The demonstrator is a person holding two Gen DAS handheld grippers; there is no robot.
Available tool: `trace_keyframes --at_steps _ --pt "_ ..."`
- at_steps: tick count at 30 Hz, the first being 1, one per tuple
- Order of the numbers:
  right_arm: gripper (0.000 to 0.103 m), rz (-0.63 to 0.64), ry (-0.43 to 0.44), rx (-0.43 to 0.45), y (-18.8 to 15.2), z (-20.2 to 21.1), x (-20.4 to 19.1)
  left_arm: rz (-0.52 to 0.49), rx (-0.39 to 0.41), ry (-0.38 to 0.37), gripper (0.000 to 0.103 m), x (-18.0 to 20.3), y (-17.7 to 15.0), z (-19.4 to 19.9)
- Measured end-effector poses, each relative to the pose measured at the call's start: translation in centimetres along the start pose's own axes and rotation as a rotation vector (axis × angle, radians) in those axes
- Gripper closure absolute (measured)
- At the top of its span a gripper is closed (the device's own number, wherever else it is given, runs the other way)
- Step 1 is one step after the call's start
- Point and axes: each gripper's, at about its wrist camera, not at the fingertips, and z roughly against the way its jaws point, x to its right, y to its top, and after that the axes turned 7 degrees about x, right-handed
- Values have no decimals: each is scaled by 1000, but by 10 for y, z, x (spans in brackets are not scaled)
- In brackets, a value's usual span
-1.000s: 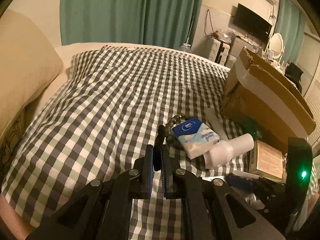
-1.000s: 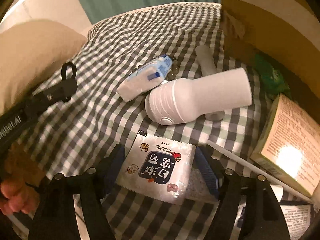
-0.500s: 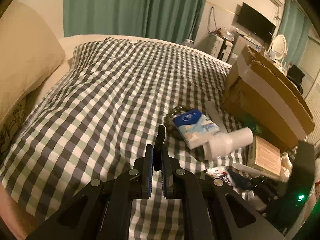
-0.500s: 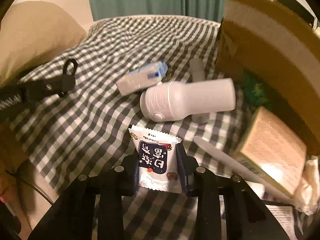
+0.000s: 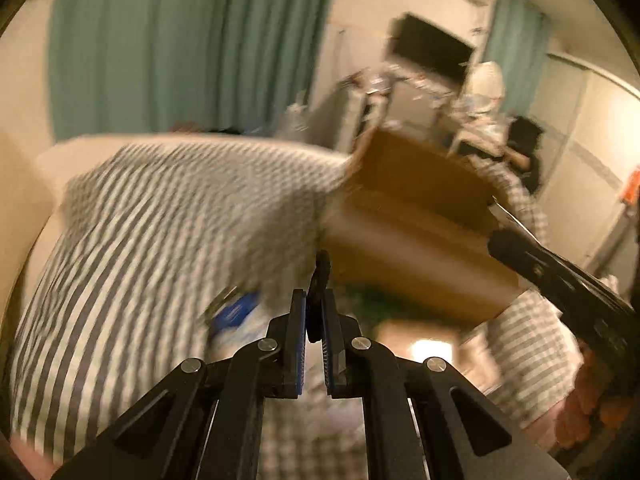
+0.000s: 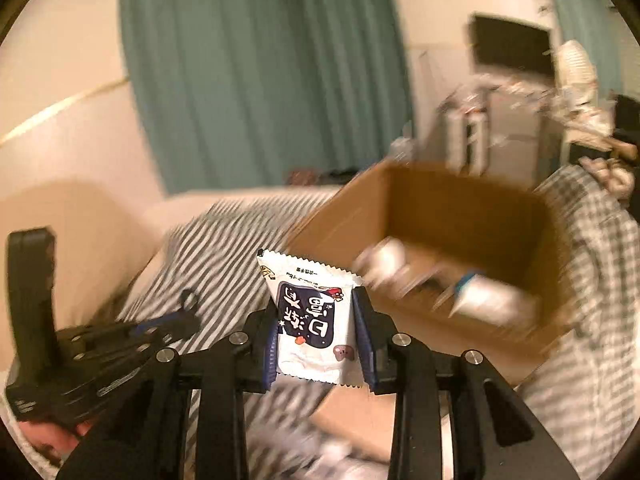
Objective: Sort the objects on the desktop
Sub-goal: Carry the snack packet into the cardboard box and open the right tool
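Both grippers have lifted off the checked bedspread [image 5: 152, 240]. Clamped in the right gripper [image 6: 320, 344], the white snack packet [image 6: 316, 320] hangs in the air in front of the open cardboard box [image 6: 460, 208]. Closed on a small dark ring-shaped clip [image 5: 320, 276], the left gripper [image 5: 314, 344] also faces the box. Some white items, blurred, seem to lie inside already; the blue tissue pack [image 5: 236, 312] and others remain on the bed

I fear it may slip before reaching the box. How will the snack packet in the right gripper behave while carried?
The packet looks light and glossy, so it may slide. It is probably soft: the right gripper pinches its sides, and its top stands free, so it may flop.
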Motion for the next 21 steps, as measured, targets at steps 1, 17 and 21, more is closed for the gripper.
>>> trace_keyframes --at_steps 1,17,21 --pt "71 -7 -10 12 10 -4 9 -14 10 -28 96 11 12 -5" --pt "30 -242 -198 -71 50 -107 144 -239 -11 -67 56 114 95 -174" --pt "30 -251 -193 -37 55 -91 145 -193 20 26 5 108 87 -171"
